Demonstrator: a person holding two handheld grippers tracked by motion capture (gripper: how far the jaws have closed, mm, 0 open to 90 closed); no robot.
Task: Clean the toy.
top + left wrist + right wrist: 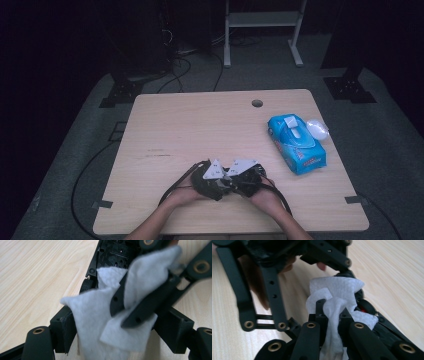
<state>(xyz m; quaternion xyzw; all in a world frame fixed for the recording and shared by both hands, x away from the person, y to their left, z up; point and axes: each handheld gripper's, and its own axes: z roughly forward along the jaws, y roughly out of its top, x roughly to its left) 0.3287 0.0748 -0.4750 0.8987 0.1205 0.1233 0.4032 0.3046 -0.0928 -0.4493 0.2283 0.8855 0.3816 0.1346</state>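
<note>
two grippers meet near the front edge of the surface (165,120), nose to nose, and a white wet wipe (337,293) hangs between them. my right gripper (331,312) has its fingers (320,308) pressed together on a bunched fold of that wipe, so the sheet stands up crumpled above them. in the left gripper view the wipe (95,322) drapes between my left gripper (110,322) fingers (65,326), which stand apart; i can't tell for sure whether their pads bear on the cloth or merely cradle it. i judge the two are held this close so the sheet can be passed over or pulled taut and opened out, the right clamp acting as the anchor. in the high view both hands sit low, left gripper (210,176) beside right gripper (246,174). off to the right, well apart, lies the blue wet wipes pack (296,144) with its flap lid up, the likely source of the sheet.
</note>
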